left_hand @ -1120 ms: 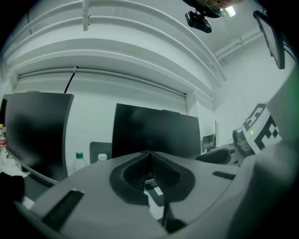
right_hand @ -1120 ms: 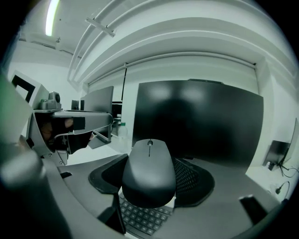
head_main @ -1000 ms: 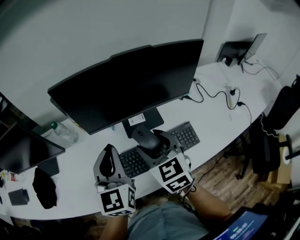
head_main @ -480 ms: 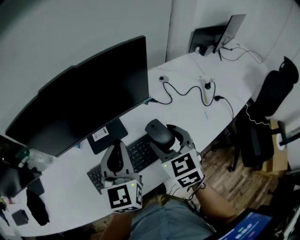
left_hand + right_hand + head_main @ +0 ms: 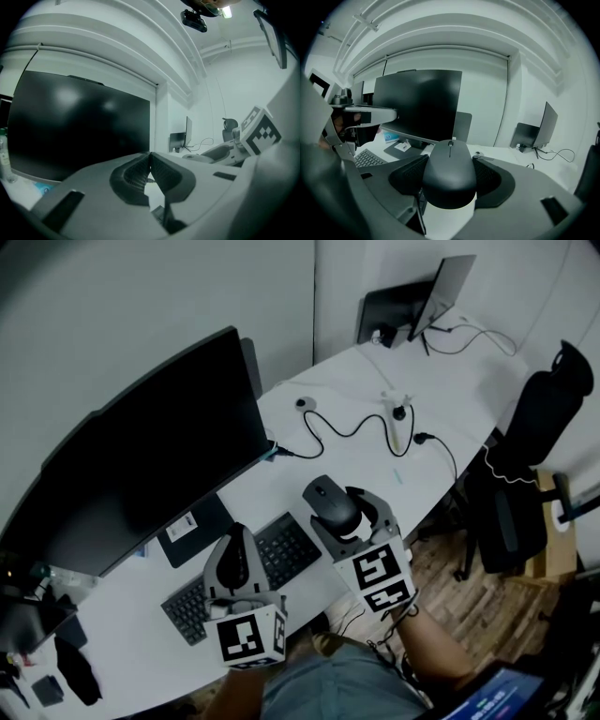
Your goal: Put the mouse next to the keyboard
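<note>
My right gripper (image 5: 343, 513) has the mouse (image 5: 328, 500) clamped across its sides, jaws spread wide because the body is broad. The pads sit at its middle so it stays level and doesn't tip out. The mouse is up in the air, not on the desk (image 5: 441, 381) yet, hanging just past the right end of the keyboard (image 5: 289, 546), nose pointing toward the monitor (image 5: 141, 465). That facing looks right for normal use, so I judge no twist is needed. My left gripper (image 5: 236, 536) is pinched closed with nothing in it and hovers over the middle of the keyboard, out of the way since this is a one-hand job. The bare strip of desk right of the keyboard is the likely drop spot, well short of the cable (image 5: 347, 427) further back. The next step is probably to lower the mouse and let go.
</note>
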Demonstrator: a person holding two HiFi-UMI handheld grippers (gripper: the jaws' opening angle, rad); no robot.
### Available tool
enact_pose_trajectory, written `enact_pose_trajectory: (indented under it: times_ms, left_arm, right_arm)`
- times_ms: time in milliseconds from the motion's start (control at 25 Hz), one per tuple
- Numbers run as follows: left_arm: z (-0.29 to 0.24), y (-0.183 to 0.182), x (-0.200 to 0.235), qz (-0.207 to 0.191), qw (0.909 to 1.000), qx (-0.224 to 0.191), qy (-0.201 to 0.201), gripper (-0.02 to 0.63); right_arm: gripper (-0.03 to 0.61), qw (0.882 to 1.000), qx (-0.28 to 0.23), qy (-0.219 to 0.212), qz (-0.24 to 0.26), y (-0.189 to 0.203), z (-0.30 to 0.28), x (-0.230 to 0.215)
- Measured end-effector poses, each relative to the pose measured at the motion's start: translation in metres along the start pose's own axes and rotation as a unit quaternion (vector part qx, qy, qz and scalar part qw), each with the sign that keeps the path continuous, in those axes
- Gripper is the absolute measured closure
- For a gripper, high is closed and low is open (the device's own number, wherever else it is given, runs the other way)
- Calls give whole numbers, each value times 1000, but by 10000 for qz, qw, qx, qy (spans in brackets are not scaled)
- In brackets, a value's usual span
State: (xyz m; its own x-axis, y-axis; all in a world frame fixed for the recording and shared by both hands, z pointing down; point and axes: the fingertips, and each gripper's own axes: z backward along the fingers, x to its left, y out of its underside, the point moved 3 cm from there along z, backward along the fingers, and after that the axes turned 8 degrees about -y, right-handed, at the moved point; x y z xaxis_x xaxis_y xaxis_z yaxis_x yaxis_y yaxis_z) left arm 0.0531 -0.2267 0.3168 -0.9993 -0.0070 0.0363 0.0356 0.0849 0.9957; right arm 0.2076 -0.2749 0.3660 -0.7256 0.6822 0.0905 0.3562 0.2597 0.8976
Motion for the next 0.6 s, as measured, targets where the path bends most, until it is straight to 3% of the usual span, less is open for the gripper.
enact_pose_trajectory:
  times_ms: [600]
  left_arm:
    - [-26,26,5,3,9993,353,-114,609]
  right_arm:
    - [276,9991,331,-206,-177,30,-38,-19]
